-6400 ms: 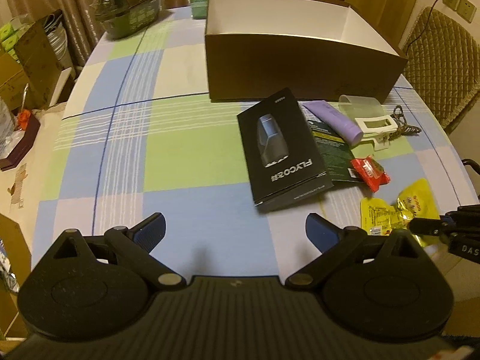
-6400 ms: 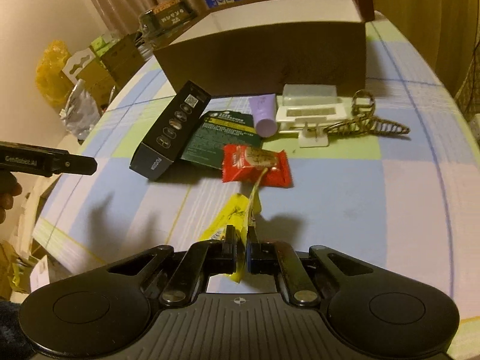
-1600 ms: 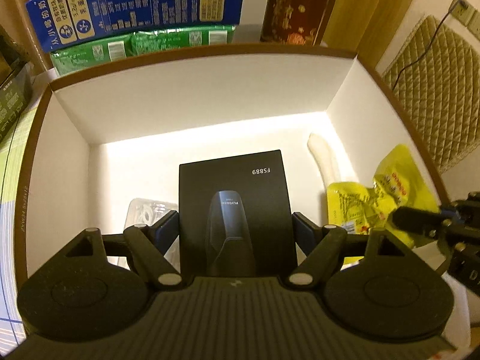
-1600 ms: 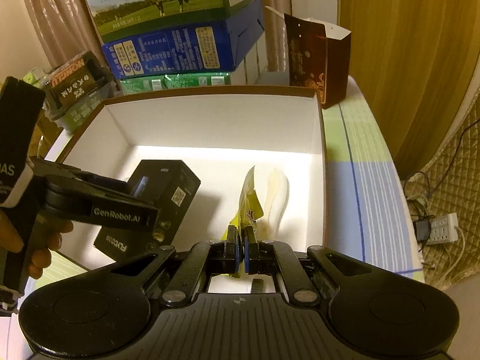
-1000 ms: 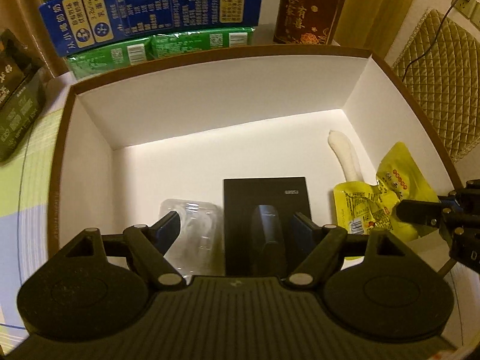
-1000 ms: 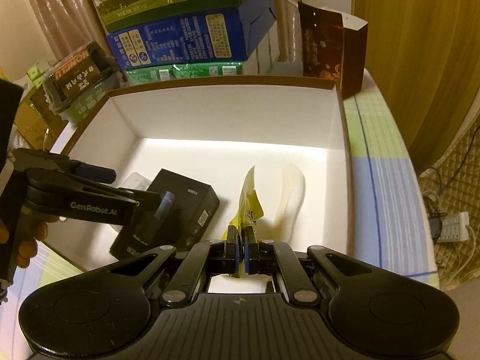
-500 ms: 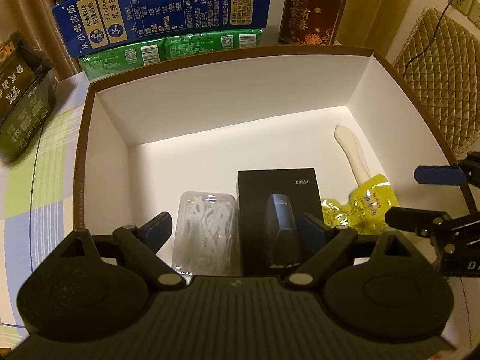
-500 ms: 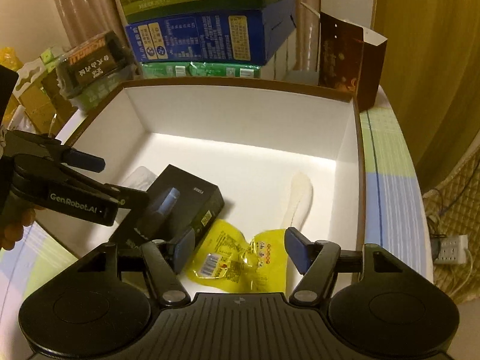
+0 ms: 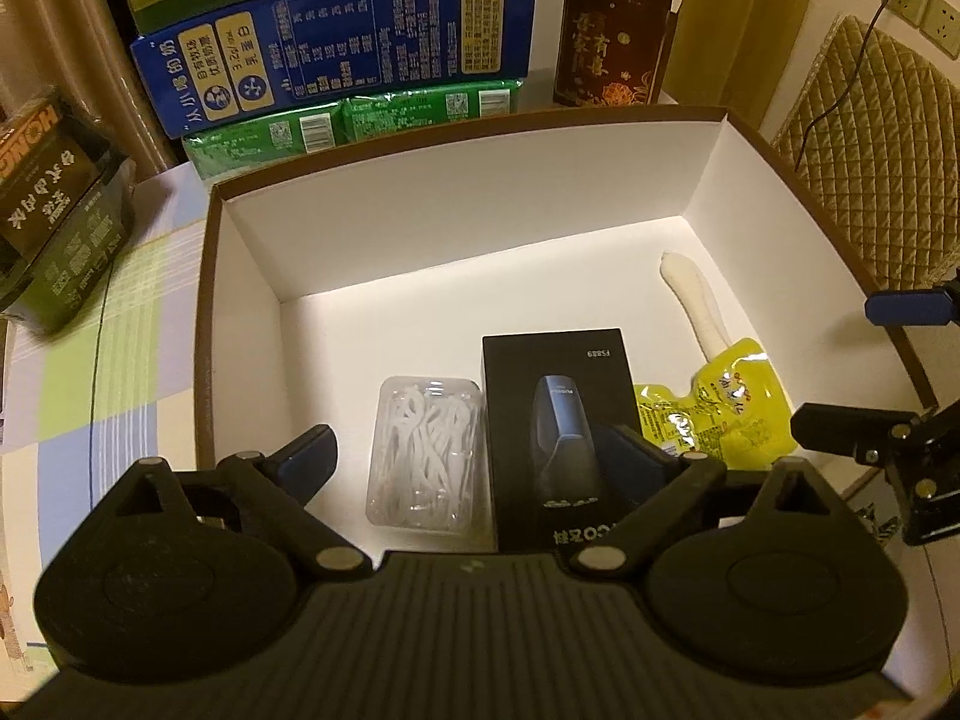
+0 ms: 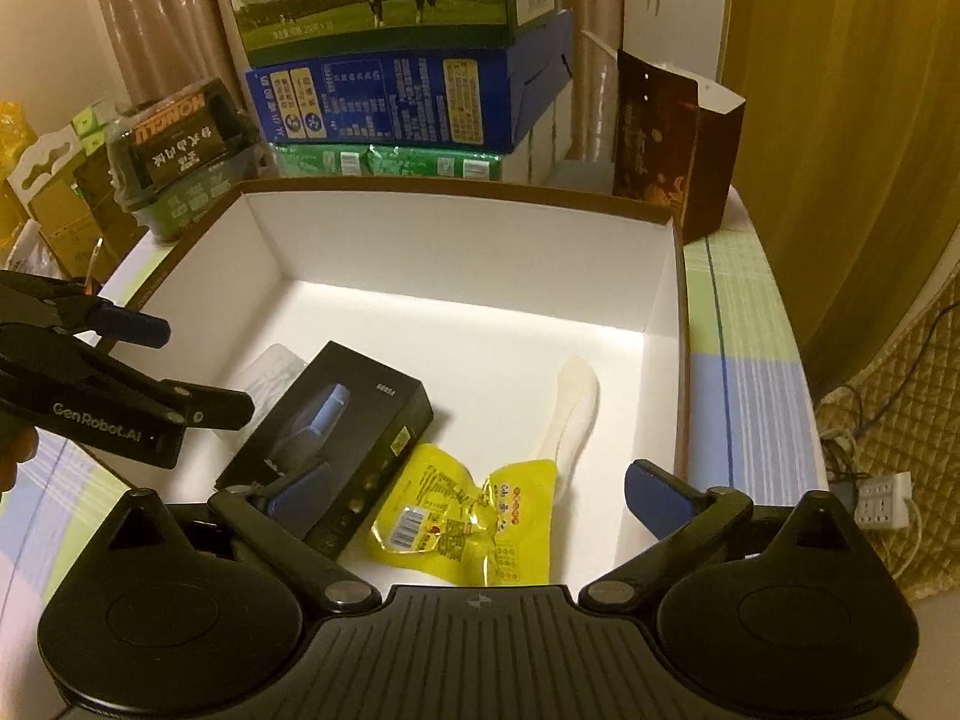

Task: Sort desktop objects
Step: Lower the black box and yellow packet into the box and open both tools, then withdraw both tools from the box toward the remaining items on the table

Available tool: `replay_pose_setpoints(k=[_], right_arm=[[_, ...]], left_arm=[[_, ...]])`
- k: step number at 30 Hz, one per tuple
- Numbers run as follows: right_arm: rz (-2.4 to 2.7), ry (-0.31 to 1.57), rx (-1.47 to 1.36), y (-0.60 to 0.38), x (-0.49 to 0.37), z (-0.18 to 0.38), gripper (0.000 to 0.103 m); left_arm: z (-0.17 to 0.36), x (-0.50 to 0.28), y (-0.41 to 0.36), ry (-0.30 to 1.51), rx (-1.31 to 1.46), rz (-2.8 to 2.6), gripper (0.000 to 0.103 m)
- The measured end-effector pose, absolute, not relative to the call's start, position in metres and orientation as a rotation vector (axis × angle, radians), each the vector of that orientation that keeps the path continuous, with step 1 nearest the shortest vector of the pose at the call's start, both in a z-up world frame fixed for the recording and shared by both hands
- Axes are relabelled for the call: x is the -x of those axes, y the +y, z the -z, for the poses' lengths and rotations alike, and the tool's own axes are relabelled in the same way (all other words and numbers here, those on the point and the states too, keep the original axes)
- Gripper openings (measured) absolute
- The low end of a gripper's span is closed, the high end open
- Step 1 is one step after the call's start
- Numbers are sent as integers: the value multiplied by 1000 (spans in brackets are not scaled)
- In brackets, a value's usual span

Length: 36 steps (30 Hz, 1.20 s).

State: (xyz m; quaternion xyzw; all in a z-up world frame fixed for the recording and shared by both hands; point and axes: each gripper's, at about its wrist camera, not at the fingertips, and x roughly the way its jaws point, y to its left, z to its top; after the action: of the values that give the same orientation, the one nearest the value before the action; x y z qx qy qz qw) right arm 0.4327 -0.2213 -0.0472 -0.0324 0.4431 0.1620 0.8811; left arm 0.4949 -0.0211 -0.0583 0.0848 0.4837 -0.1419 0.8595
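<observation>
A brown cardboard box (image 9: 207, 324) (image 10: 678, 360) with a white inside holds a black shaver box (image 9: 555, 414) (image 10: 336, 420), a yellow snack pouch (image 9: 720, 414) (image 10: 468, 522), a clear case of floss picks (image 9: 426, 456) and a long white piece (image 9: 690, 294). My left gripper (image 9: 468, 456) (image 10: 180, 366) hovers over the shaver box and the case. Its jaws are opening and its pads touch neither. My right gripper (image 10: 477, 492) (image 9: 870, 366) hangs above the pouch. Its jaws are also opening, and the pouch lies loose on the floor beneath them.
Stacked milk cartons (image 9: 336, 60) and green packs (image 10: 384, 162) stand behind the box, with a brown paper bag (image 9: 612, 42) at its far right corner. A dark wrapped pack (image 9: 54, 192) sits left on the checked tablecloth. A quilted chair (image 9: 870, 138) is right.
My right gripper went from shut on the yellow pouch to wide open, and the pouch dropped flat onto the box floor. My left gripper spread wider and drew back from the shaver box.
</observation>
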Motion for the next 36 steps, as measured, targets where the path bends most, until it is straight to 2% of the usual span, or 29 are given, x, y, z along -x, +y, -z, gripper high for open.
replay_pose_setpoints(k=[16, 36], right_arm=[[-311, 870, 67, -226, -396, 25, 101], [-377, 782, 54, -246, -320, -9, 101]], left_arm=[[28, -452, -15, 972, -164, 267, 98], [-9, -361, -25, 904, -137, 205, 98]])
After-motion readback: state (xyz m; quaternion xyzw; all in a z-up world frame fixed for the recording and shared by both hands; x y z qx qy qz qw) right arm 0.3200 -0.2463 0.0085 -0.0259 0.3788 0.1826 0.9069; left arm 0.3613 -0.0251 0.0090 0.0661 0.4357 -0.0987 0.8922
